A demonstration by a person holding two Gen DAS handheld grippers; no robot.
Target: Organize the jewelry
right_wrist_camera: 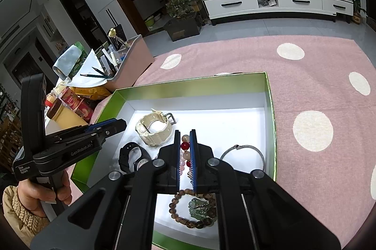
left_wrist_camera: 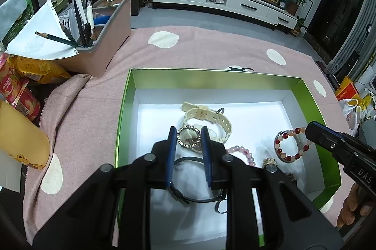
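A green box (left_wrist_camera: 127, 95) with a white floor holds the jewelry. My left gripper (left_wrist_camera: 188, 130) is shut on a round gold watch (left_wrist_camera: 188, 137) with a stone-set rim, held above the box. My right gripper (right_wrist_camera: 186, 132) is shut on a red-and-peach bead bracelet (right_wrist_camera: 185, 145), which also shows in the left wrist view (left_wrist_camera: 285, 137). In the box lie a cream watch (right_wrist_camera: 154, 130), a black watch (right_wrist_camera: 131, 155), a pink bead bracelet (left_wrist_camera: 244, 152), a metal bangle (right_wrist_camera: 244, 151), a brown bead bracelet (right_wrist_camera: 181, 214) and green bead pieces (right_wrist_camera: 199, 209).
The box sits on a pink cloth with cream dots (right_wrist_camera: 312, 130). A pink desk organiser with pens (left_wrist_camera: 105, 38), snack packets (left_wrist_camera: 42, 69), a red can (left_wrist_camera: 21, 97) and a yellow bottle (left_wrist_camera: 18, 132) stand at the left.
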